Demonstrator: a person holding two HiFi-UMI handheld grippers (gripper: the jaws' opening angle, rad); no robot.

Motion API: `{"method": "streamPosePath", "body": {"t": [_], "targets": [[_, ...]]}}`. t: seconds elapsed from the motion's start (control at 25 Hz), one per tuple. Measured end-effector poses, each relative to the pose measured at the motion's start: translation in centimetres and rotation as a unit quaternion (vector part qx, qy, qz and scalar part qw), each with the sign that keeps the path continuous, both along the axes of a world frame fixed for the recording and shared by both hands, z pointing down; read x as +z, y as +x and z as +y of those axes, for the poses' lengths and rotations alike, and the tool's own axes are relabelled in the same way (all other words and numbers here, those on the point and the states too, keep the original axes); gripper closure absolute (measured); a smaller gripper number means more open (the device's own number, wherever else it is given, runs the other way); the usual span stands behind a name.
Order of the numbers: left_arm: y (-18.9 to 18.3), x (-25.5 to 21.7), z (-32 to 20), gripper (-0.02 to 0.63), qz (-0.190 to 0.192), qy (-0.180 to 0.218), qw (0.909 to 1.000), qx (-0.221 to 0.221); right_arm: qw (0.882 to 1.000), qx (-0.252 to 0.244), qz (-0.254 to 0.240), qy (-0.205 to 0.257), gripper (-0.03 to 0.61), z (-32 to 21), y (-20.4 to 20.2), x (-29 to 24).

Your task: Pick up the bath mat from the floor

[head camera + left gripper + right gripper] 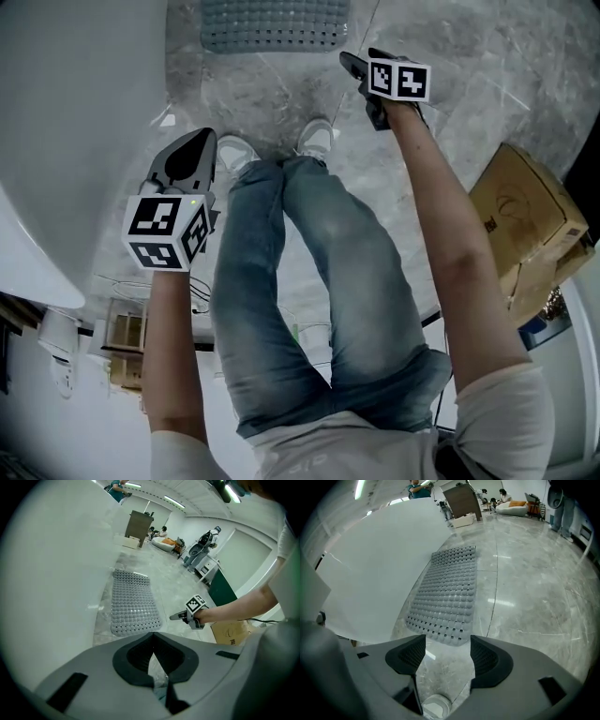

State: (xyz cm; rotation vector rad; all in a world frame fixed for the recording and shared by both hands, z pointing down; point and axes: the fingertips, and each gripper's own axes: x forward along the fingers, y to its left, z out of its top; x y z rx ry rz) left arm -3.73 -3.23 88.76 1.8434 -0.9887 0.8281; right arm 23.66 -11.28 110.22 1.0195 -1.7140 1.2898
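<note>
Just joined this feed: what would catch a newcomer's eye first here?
The grey perforated bath mat lies flat on the marble floor beside the white wall. The right tongs hang open just short of its near edge; the left tongs are shut.

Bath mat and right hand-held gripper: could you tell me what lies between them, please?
Nothing but bare floor: in the right gripper view, the right hand-held gripper, jaws open and empty, looks straight at the bath mat and its near edge.
</note>
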Motion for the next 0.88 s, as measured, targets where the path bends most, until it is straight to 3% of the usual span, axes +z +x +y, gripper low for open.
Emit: {"method": "streamPosePath", "body": {"t": [0.44, 0.64, 0.88], "targets": [[-0.3, 7.2, -1.4, 0.598, -0.016, -0.001, 0.9994, 0.029, 1.0, -0.004, 0.011, -0.012, 0.249, 0.3, -0.3, 9.7], [-0.9, 9.1, -1.0, 0.598, -0.033, -0.005, 0.9977, 0.058, 0.999, -0.02, 0.028, -0.008, 0.238, 0.0, -0.4, 12.2], [-1.1, 10.8, -0.8, 0.598, -0.025, -0.017, 0.9981, 0.053, 0.999, -0.005, 0.041, -0.015, 0.225, -0.4, -1.0, 14.2]]}}
